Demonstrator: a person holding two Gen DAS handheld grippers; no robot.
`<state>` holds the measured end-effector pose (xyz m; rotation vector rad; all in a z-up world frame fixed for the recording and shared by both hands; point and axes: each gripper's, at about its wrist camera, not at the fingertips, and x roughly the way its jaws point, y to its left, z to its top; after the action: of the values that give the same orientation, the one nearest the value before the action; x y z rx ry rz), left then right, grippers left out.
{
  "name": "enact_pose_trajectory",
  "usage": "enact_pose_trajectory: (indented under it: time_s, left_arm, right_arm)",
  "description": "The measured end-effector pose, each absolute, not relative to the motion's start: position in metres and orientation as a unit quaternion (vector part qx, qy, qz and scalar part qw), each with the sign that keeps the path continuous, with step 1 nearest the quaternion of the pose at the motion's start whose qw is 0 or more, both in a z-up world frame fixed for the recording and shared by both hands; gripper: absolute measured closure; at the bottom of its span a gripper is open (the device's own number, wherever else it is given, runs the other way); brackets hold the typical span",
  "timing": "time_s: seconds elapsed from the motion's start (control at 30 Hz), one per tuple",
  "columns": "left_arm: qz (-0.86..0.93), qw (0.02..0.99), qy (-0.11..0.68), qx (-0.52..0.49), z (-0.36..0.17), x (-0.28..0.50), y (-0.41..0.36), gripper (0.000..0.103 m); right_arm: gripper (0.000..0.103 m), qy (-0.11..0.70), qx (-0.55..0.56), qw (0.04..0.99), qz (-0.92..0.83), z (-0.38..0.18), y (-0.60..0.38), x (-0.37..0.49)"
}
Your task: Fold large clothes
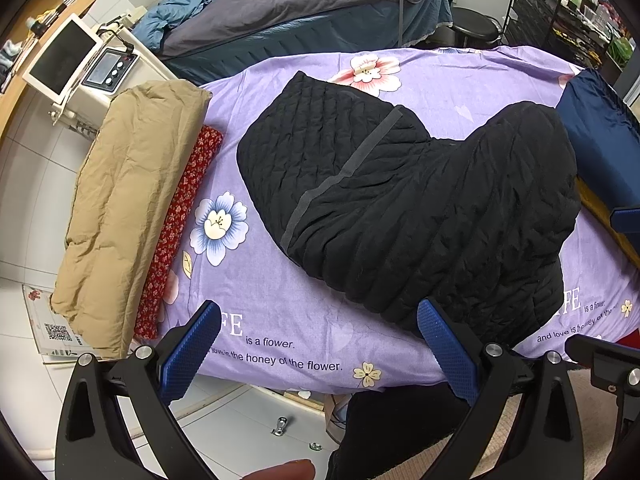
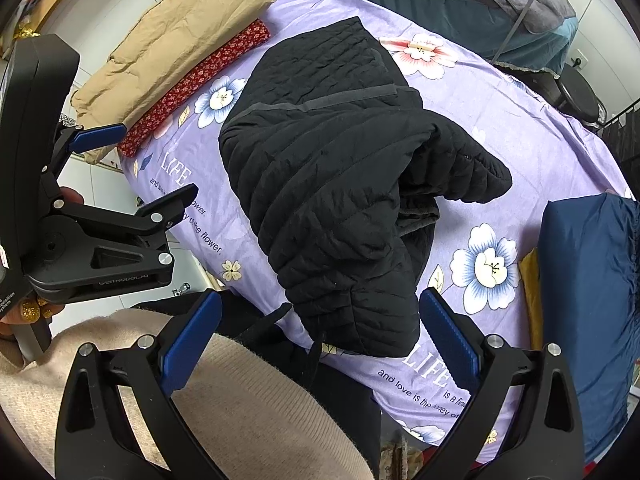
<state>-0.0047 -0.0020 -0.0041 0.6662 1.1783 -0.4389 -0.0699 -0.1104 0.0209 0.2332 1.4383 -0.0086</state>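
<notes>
Two grippers sit back at the near edge of the table, and neither has anything in it. My left gripper (image 1: 318,354) has its blue pads spread wide over the purple flowered bedsheet covering the table (image 1: 460,80); my right gripper (image 2: 320,344) is spread just as wide, with nothing between the pads.

What I am here for is the black quilted padded jacket (image 1: 400,200), lying half-folded in the middle of the sheet. From the left wrist view its long axis runs diagonally, from a far-left flap with a grey strip down toward a bulky near-right mass. That near end reaches almost to the table edge and sits just ahead of my left gripper's right-hand pad.

In the right wrist view the jacket's (image 2: 328,184) nearest lobe hangs straight ahead between my open pads, with a thin drawstring trailing off the edge. I judge the right gripper better lined up for that near hem, while the left one would have to reach forward and left for the far flap.

Folded tan puffy bedding (image 1: 132,208) and a red patterned cloth (image 1: 180,232) lie well left; a dark blue folded item (image 1: 600,140) lies right.
</notes>
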Motion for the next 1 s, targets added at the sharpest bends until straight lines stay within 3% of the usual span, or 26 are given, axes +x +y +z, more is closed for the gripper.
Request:
enact_pose_trajectory:
  time_s: [1.0]
  left_arm:
    - [-0.207,0.753,0.541,0.313,-0.008,-0.0087,-0.0037,0.007]
  right_arm:
    - [0.006,0.662,0.106,0.742,-0.004,0.0192,-0.1111,-0.0744]
